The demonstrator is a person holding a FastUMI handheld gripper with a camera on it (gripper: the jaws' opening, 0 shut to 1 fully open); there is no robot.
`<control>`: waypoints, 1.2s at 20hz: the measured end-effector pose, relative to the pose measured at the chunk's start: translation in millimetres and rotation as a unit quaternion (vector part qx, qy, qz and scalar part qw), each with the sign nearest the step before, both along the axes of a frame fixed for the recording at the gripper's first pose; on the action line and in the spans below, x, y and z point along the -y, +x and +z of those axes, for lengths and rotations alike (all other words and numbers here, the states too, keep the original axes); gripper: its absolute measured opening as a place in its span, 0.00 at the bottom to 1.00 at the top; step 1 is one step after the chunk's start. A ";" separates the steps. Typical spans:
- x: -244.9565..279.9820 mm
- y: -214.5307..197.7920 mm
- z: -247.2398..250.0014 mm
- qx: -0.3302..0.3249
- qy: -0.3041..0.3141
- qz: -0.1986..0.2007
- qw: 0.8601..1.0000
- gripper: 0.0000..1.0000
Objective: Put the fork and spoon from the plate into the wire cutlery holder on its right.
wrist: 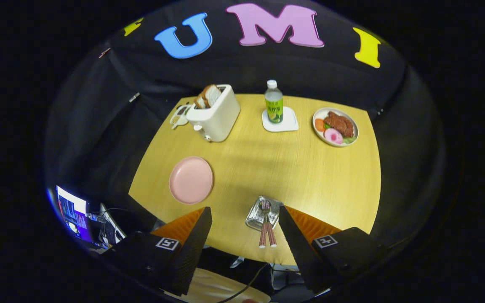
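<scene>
i am looking down from high above a round wooden table [310, 181], with my gripper [244, 235] held well clear of everything on it. its two fingers stand wide apart and hold nothing.

between the fingers, closer to the right one, sits the wire cutlery holder [256, 216] near the table's front edge. two pinkish-handled pieces, which i take to be the fork and spoon [266, 231], lie in it already, heads in the basket and handles sticking out over its near rim towards me. they are too small for me to tell which is which. the pink plate [191, 180] lies to the left of the holder, just beyond my left finger, with nothing on it.

so i judge the job to be done, or very nearly. what is left is to back away cleanly: keep the fingers apart, lift straight, and avoid brushing the overhanging handles, which could tip the light holder or slide out.

at the far side of the table are a toaster [217, 113] with bread in it, a bottle [273, 102] on a white coaster [289, 122], and a plate of food [335, 126].

the tool points steeply downward, level from side to side, centred roughly over the holder.
</scene>
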State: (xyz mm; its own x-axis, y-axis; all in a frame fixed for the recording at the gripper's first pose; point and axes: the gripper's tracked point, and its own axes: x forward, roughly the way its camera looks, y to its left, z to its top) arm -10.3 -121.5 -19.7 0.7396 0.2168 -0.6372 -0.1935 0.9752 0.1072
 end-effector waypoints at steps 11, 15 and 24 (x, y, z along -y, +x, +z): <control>-18.3 -8.6 164.1 0.350 0.008 -0.080 0.933 0.99; -24.2 -26.6 195.2 0.427 -0.014 -0.121 0.896 0.98; -79.4 -51.0 178.8 0.446 -0.009 -0.140 0.884 0.99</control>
